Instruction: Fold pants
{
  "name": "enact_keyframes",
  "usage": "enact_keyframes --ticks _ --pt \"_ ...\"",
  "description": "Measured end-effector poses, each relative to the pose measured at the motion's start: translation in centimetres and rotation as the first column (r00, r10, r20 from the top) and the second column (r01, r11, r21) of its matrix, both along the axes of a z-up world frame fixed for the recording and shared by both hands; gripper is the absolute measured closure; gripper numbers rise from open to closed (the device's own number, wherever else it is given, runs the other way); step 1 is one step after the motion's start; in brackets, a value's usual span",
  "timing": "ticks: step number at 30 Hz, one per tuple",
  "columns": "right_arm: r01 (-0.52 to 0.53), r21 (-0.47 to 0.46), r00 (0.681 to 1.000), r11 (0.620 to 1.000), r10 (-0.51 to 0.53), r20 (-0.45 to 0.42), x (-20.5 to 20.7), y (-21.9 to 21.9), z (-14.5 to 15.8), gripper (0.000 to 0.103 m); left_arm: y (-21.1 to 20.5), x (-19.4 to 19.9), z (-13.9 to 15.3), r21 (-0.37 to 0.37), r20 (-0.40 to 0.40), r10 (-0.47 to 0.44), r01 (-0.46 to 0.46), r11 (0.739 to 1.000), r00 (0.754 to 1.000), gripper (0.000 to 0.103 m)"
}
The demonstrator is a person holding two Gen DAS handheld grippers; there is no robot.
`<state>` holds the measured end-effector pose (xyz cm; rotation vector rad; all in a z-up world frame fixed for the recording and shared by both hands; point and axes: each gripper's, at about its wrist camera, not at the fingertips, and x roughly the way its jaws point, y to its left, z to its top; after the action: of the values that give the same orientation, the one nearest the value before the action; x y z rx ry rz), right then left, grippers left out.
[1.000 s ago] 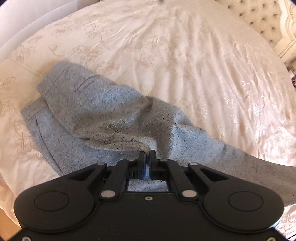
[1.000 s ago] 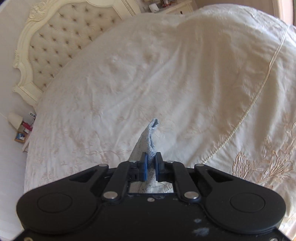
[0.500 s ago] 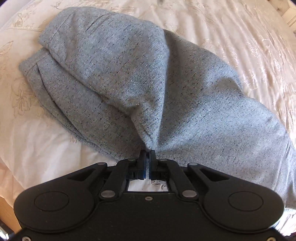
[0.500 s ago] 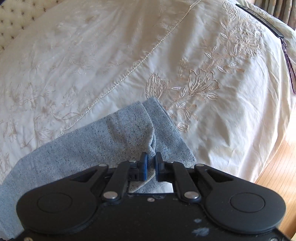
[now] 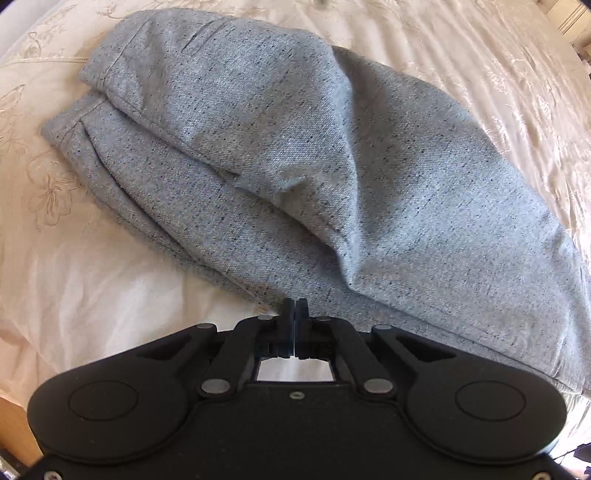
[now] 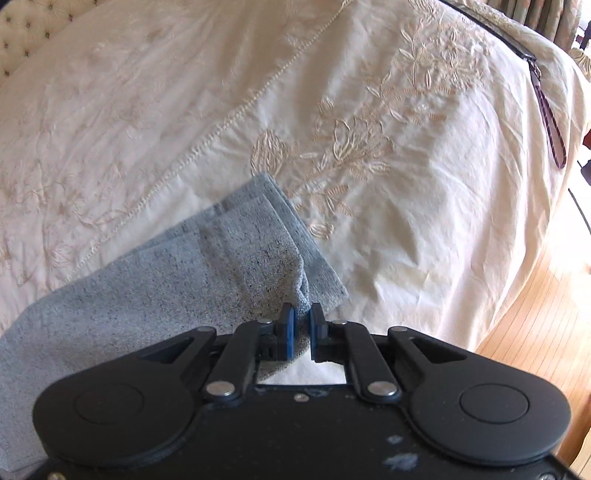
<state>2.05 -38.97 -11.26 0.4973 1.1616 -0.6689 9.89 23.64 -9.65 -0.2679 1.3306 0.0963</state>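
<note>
Grey pants [image 5: 332,155] heaped across centre frame on the cream bedspread [image 5: 92,295], doubled over. Soft, light, limp; likely to sag and slide between layers. Left tongs [image 5: 295,314] pressed together at the near edge, nothing visibly held. Right tongs [image 6: 301,321] clamped on a hem corner. Best gripped through stacked hems or waistband.

A: what's lying under it all?
B: cream bedspread [image 6: 424,229] with flower embroidery, headboard [image 6: 26,33] peeking top left, strap [image 6: 550,122] hanging over the edge, wood floor [image 6: 543,314] showing.
</note>
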Motion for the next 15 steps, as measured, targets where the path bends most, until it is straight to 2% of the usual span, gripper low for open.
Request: enact_keyframes --ticks 3,7,9,12,15 --pt "-0.047 -0.026 0.999 0.999 0.047 0.021 0.3 0.4 0.9 0.094 0.7 -0.5 0.7 0.022 0.004 0.018 -0.018 1.0 1.0 0.103" --pt "-0.151 -0.144 0.974 0.978 0.171 0.145 0.5 1.3 4.8 0.094 0.9 -1.1 1.7 0.044 0.007 0.054 -0.054 0.998 0.999 0.103" --pt "-0.168 -0.134 0.977 0.977 0.183 0.106 0.8 0.7 3.7 0.094 0.1 -1.6 2.0 0.053 -0.005 0.07 -0.069 0.996 0.998 0.103" --pt "-0.168 -0.059 0.986 0.984 0.168 0.003 0.8 -1.0 -0.4 0.094 -2.0 -2.5 2.1 0.053 -0.023 0.066 -0.065 0.996 0.998 0.102" --pt "-0.177 -0.001 0.984 0.984 0.177 -0.009 0.6 -1.9 -2.0 0.094 -4.7 -3.4 3.1 0.052 -0.014 0.039 -0.038 0.998 0.999 0.102"
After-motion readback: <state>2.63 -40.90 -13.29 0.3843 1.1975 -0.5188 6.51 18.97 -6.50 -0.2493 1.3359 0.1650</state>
